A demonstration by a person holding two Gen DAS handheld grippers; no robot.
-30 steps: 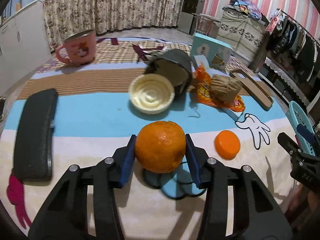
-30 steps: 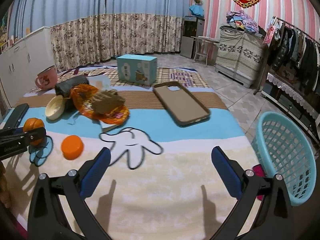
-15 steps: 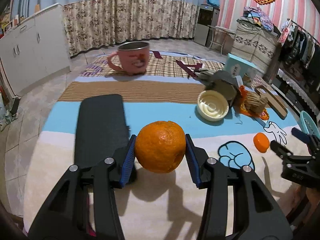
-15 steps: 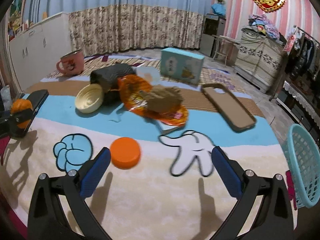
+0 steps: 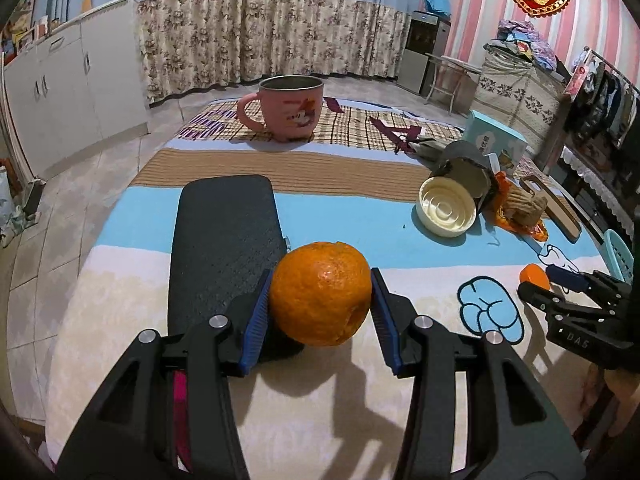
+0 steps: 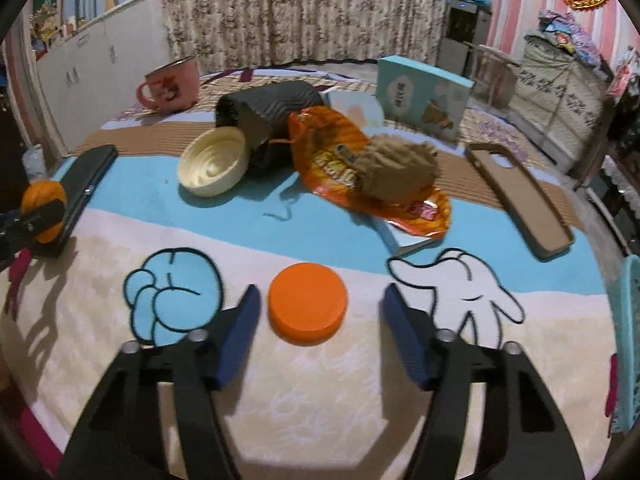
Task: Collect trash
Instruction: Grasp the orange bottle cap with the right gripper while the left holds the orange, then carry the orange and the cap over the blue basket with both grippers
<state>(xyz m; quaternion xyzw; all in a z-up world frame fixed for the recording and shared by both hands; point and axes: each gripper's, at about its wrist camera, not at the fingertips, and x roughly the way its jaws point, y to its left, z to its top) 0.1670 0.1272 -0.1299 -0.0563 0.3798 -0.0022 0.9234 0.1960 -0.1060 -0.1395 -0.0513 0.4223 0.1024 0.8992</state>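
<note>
Right gripper point(image 6: 320, 312) has lowered, jaws spread around the orange cap point(image 6: 307, 303).

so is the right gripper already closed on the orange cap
No, the right gripper is open, its fingers apart on either side of the orange cap.

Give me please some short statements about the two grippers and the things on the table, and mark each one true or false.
1. The left gripper is shut on the orange. True.
2. The right gripper holds the orange cap. False: it is open, with the cap lying between its fingers.
3. The pink mug lies on its side. False: it stands upright.
4. The cream lid lies beside the tipped black container. True.
5. The black case lies on the floor. False: it lies on the table.
</note>
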